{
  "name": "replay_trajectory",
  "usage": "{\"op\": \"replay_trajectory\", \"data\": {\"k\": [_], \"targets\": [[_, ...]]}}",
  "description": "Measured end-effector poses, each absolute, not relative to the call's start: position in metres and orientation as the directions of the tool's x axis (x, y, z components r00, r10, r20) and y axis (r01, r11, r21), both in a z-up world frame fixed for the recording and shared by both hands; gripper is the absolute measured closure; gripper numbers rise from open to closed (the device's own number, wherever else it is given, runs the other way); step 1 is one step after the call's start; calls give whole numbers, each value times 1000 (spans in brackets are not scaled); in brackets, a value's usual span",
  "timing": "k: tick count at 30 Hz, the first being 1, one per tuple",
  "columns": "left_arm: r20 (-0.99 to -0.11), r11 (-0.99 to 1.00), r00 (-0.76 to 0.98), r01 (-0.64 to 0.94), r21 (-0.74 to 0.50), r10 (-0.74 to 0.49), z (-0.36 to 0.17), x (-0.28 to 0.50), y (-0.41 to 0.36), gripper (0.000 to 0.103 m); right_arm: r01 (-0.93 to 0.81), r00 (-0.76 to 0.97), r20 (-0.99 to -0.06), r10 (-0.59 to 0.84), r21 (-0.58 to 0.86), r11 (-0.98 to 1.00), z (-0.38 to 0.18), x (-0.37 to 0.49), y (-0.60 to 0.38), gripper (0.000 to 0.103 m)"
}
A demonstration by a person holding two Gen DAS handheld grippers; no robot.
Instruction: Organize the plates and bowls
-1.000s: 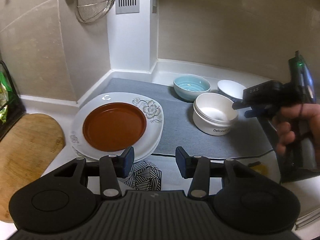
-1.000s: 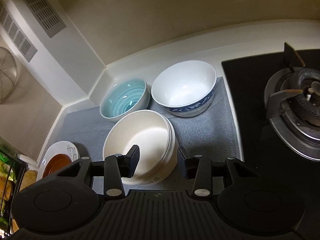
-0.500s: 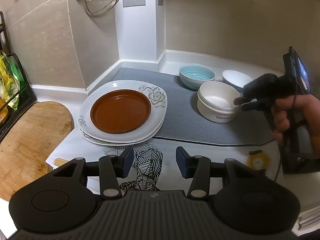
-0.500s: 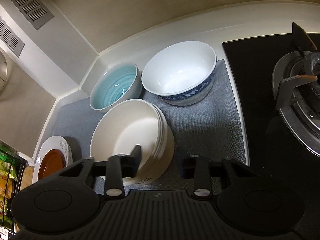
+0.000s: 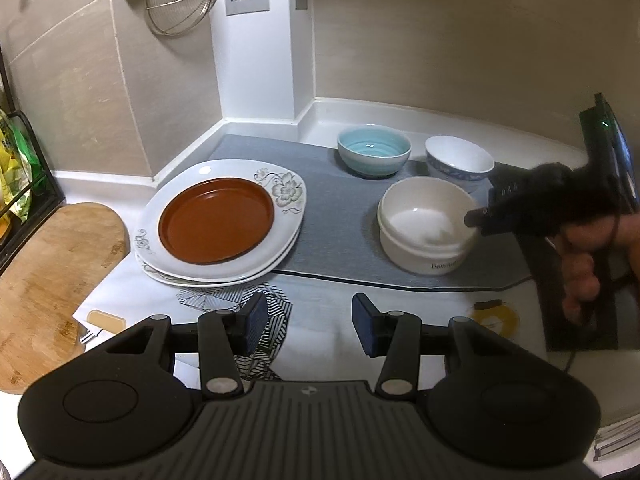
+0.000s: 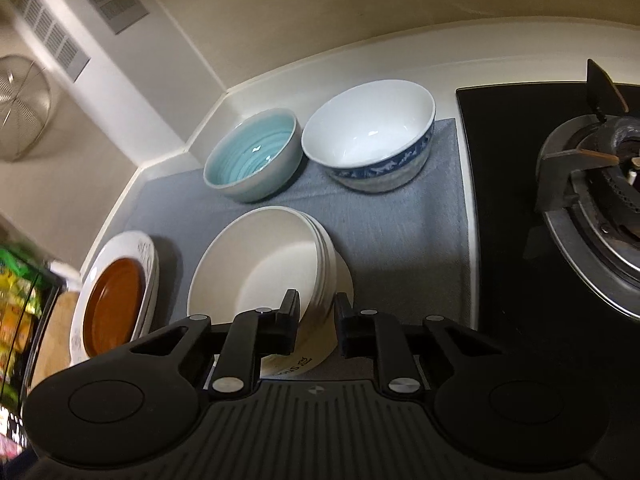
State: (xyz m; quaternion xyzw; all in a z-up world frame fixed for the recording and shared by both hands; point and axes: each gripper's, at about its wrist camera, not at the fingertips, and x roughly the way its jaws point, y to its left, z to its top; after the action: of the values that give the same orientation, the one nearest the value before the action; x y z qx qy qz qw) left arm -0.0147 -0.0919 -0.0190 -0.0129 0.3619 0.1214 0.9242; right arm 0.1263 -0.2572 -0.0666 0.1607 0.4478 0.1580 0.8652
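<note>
- Since a second ago the right hand-held gripper has come down onto the stack of cream ceramic bowls; its jaws now straddle the near rim, one finger inside and one outside, with the gap narrowed around the wall, though whether they actually pinch it I cannot tell.
- The left hand-held gripper hangs open and empty above the white worktop, short of the dishes.
- The cream stack sits on a grey mat.
- Behind it stand a pale turquoise ribbed bowl and a white bowl with a blue patterned band, close together.
- To the left, a round brown plate lies on stacked white floral plates.
- A gas burner is on the right.
- A wooden cutting board lies far left.
</note>
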Motion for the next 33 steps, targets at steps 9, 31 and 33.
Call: {"op": "replay_trajectory", "data": {"k": [9,31,33], "targets": [[-663,973,719,-222,65,208,-17,-17,-110,50,-190,520,-732,440,404,895,-67,92,-267,84],[-638,985,756,-173,24,149,-26,-9,-123,48,-233,506,-754,419,348,908,-63,51,-272,81],[-639,984,755,-177,19,148,-28,-9,-120,48,-232,504,-757,416,345,909,-65,52,-271,81]]}}
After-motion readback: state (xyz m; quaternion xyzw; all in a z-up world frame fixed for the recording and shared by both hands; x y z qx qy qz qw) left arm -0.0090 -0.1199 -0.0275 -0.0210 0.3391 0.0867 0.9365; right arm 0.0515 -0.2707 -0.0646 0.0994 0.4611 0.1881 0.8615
